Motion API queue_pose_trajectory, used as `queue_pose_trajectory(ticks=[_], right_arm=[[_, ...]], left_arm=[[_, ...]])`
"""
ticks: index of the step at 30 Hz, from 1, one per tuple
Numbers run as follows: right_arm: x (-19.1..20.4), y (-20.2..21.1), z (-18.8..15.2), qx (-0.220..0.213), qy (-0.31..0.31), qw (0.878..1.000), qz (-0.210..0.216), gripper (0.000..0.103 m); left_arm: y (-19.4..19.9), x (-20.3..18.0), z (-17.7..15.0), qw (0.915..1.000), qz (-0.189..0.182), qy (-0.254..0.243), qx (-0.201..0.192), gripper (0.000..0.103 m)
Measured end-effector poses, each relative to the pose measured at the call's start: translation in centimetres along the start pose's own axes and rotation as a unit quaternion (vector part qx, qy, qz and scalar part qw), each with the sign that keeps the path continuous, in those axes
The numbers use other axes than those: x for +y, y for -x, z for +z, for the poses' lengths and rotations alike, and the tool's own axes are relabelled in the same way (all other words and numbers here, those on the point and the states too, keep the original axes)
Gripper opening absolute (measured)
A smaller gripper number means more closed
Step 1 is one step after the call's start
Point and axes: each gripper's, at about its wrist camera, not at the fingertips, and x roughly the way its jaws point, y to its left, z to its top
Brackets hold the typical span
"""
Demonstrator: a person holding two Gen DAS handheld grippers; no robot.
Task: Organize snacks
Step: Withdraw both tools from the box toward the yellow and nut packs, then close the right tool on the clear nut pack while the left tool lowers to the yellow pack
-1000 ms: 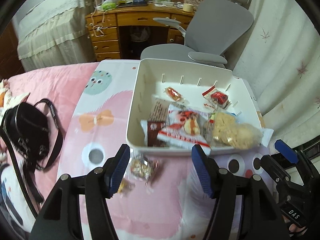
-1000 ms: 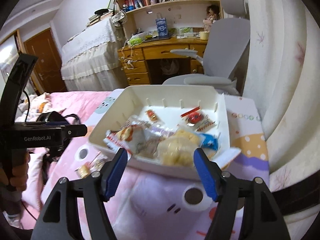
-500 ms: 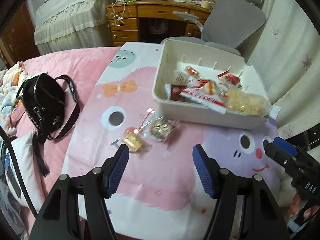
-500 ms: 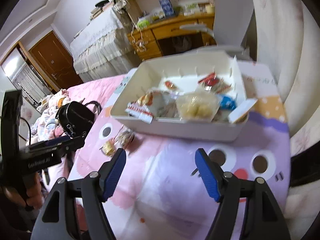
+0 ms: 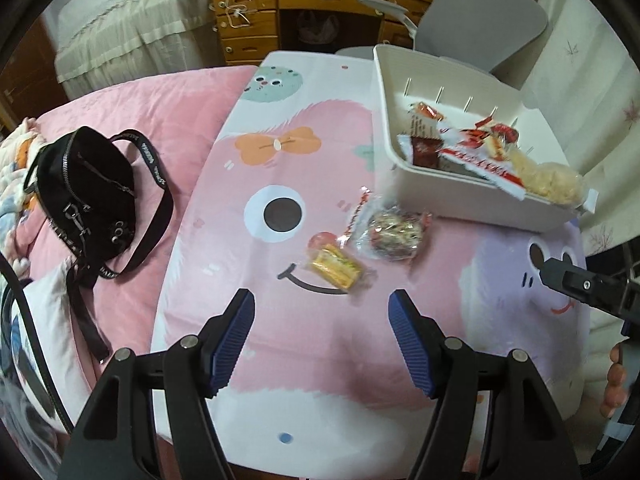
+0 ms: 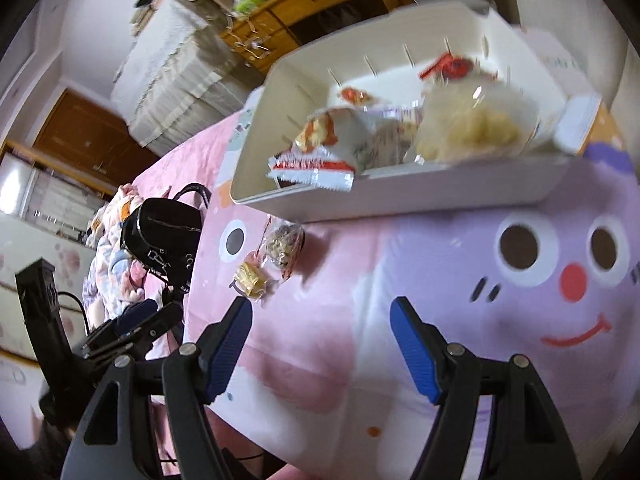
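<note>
While two wrapped snacks lie outside the white rectangular plastic bin (image 5: 472,200), your step in hand reads as collecting them. Take the bin as landmark: the clear-wrapped round nut cluster (image 5: 394,236) sits just beside its near wall, towards the bin's left corner; the small yellow bar in clear film (image 5: 336,266) lies just beyond that, further from the bin and touching or nearly touching the cluster's wrapper. Inside the bin are a red-and-white packet (image 6: 320,148), a pale puffed-snack bag (image 6: 476,124) and smaller red sweets.

Your left gripper (image 5: 322,338) hovers over the cartoon-print pink cloth (image 5: 280,120) short of the yellow bar, fingers released and spread, nothing between them. Your right gripper (image 6: 320,344) is likewise released and empty, in front of the bin's near wall, well apart from both loose snacks.

Judgement: the left one is better placed.
- Straddle the yellow bar across its narrow side.
- Keep the pads off the neighbouring wrapper's twisted tail.
- Pinch the body, not the loose film, which would likely slip.
- Avoid pressing into the soft cloth; it may bunch.
- Hold the right one clear of the bin.
</note>
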Motion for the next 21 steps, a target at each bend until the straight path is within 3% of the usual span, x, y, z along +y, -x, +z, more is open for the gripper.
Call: queue_pose_trajectory(ticks=[7,12,21], right_arm=[[0.6,-3.0,-0.4,0.007,-0.119,0.993,-0.003,0.072],[1.2,-5.0,-0.6,0.003,-0.198,0.98,-0.012,0.072],[1.3,-7.6,-0.2,0.006,-0.295,0.955,-0.012,0.072]], left_arm=[[-3.8,1.5,1.0,0.997,-0.044,-0.058,0.026,0.068],[-6.4,1.8,1.4,0.9922,-0.076,-0.089,0.044,0.068],[-9.2,1.4,1.6,0.9816,-0.107,-0.154,0.037,0.069]])
